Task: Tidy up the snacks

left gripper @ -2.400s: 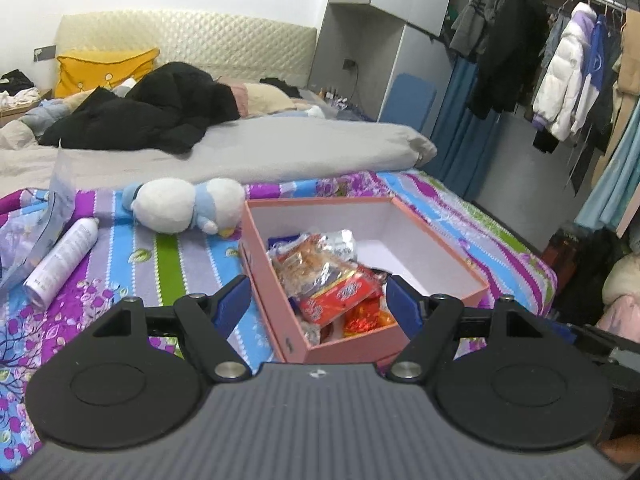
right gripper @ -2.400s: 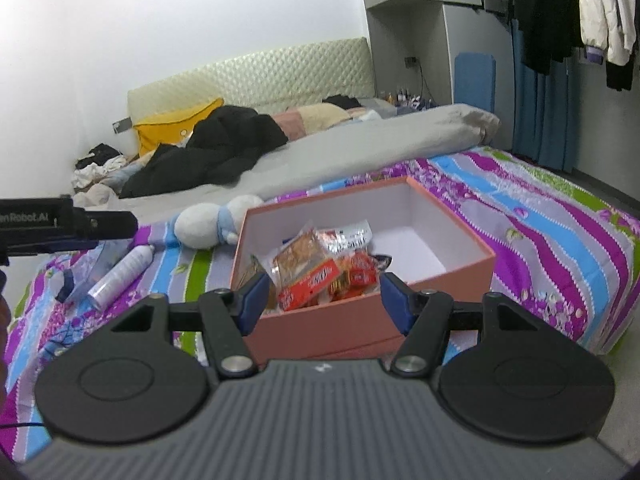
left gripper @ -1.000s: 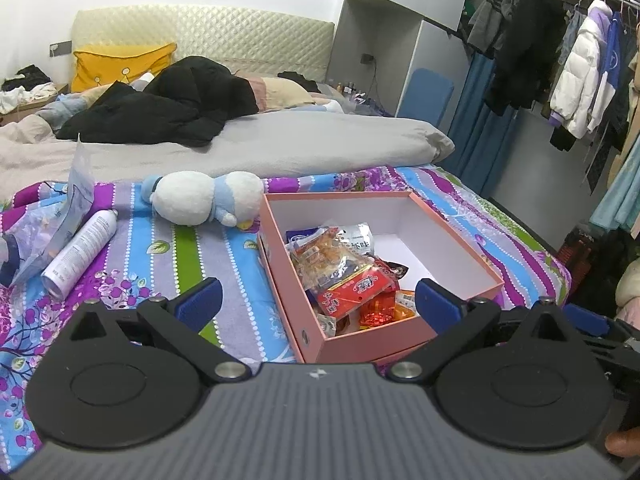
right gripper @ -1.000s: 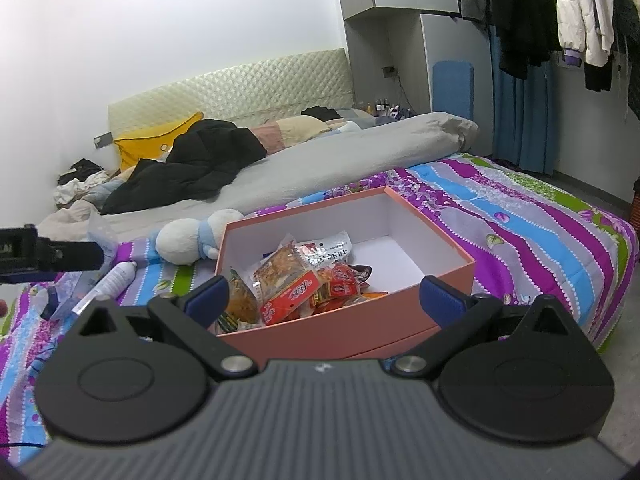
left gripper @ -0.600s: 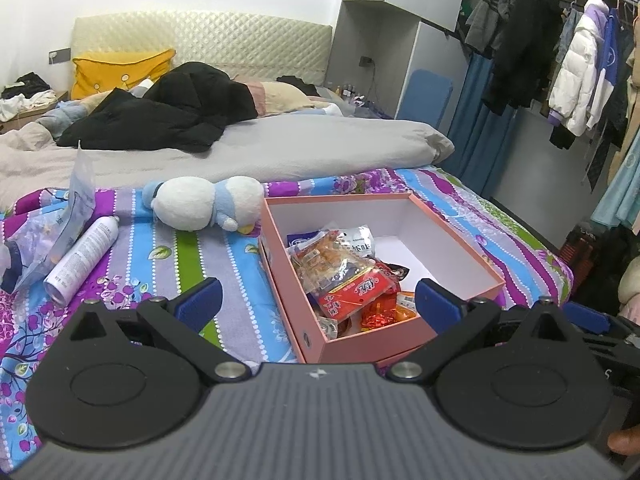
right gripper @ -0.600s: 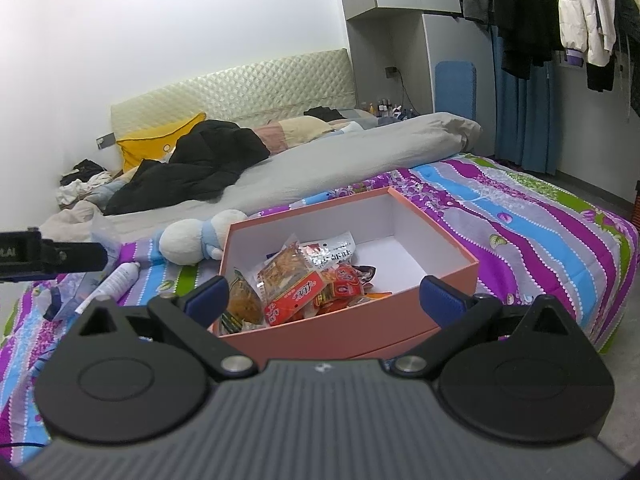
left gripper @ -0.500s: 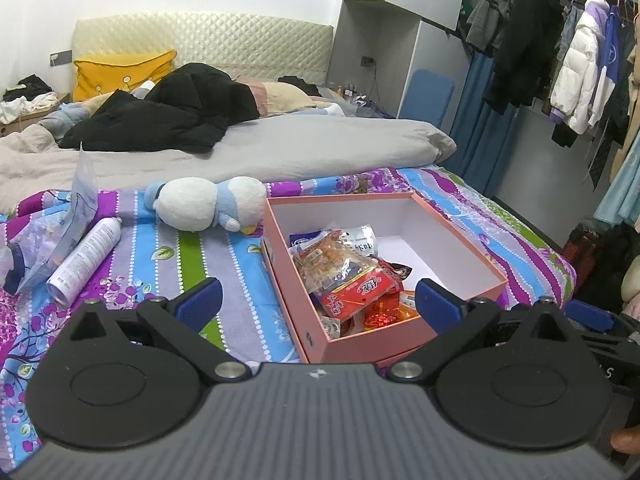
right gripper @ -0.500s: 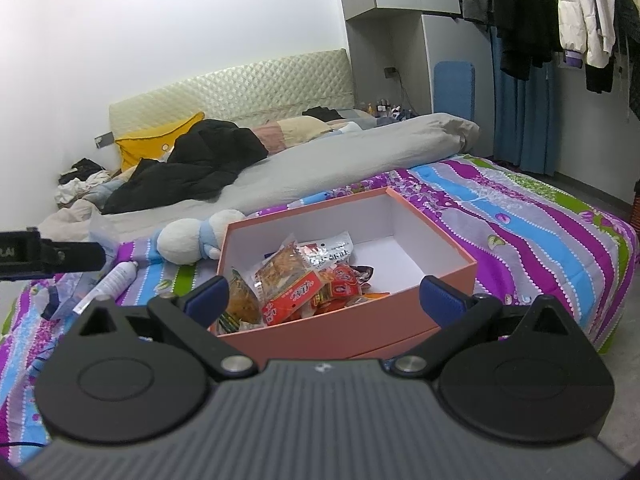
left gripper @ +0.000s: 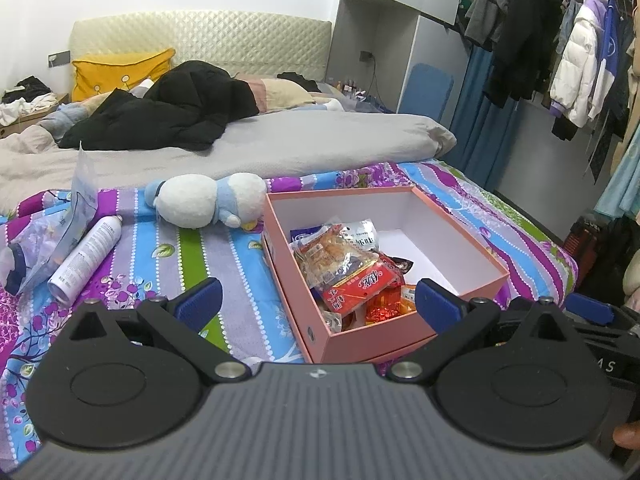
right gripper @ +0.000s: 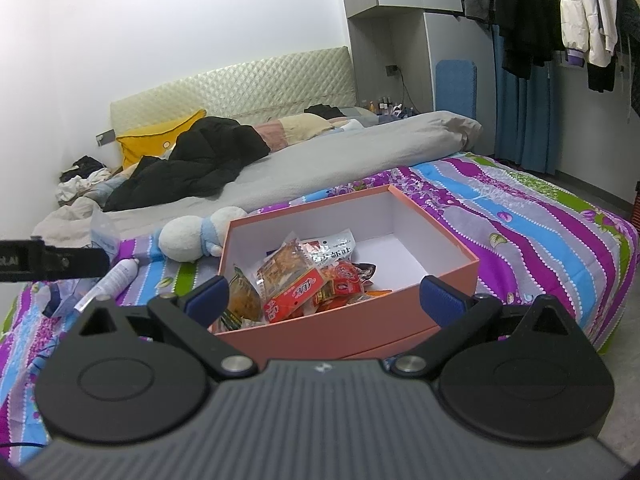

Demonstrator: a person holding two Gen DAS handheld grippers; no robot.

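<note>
A pink open box stands on the striped bedspread; it also shows in the right wrist view. Several snack packets are piled in its near left part, with a red packet on top. The far right part of the box floor is bare white. My left gripper is open and empty, held above the near edge of the box. My right gripper is open and empty, just in front of the box's near wall.
A white and blue plush toy lies left of the box. A white spray can and a clear plastic bag lie further left. A grey duvet and black jacket lie behind. Clothes hang at right.
Both grippers have opened wide since 2.4 s ago and drawn back slightly from the box. In the last half second almost nothing has moved.
</note>
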